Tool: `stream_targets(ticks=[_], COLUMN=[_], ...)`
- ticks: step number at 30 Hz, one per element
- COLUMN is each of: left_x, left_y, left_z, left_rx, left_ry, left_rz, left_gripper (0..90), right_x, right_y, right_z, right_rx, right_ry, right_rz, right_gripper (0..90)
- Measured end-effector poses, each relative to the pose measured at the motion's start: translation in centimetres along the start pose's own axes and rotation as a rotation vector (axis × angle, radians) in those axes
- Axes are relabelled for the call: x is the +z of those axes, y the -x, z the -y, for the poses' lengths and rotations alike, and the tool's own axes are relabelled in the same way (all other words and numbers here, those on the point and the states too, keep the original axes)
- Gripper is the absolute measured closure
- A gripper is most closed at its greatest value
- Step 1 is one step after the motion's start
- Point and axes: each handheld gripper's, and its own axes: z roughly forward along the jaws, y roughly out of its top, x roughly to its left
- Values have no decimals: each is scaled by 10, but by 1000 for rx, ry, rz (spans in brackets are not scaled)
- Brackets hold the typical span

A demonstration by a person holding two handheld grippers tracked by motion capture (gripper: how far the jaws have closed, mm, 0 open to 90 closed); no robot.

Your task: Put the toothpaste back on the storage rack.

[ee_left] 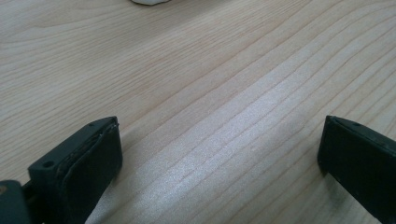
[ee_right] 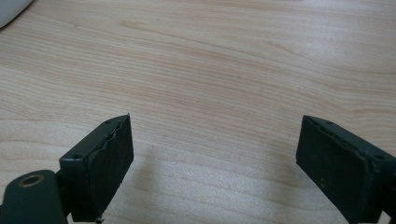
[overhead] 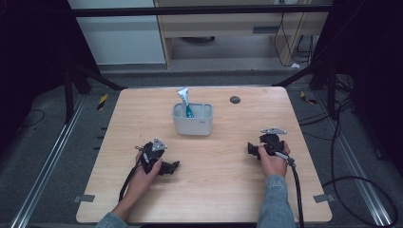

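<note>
Light wooden table (overhead: pixel 214 190) bearing one grey plastic bin (overhead: pixel 192 119) with one white-and-teal tube (overhead: pixel 185 100); left gripper (overhead: pixel 171 167) and right gripper (overhead: pixel 252 149), both wide open, empty.

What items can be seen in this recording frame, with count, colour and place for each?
light wooden table: one, pale wood, centre of the high view
grey plastic bin: one, light grey, table's far middle
teal-and-white tube: one, standing in the bin, tip above the rim
small dark round disc: one, dark grey, far table edge, right of the bin
left gripper: one, black, jaws open over bare wood
right gripper: one, black, jaws open over bare wood
</note>
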Motion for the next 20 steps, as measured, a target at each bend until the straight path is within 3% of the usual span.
stream_targets(ticks=[9,14,20], left_x=[0,0,0], left_y=[0,0,0], left_z=[0,0,0], left_rx=[0,0,1], left_ry=[0,0,-1], left_rz=[0,1,1], left_gripper=[0,0,0], right_x=[3,5,2], right_y=[2,0,-2], right_z=[7,8,11], right_rx=[22,0,14], right_ry=[-8,2,-8], right_rz=[12,32,34], right_gripper=[98,87,48])
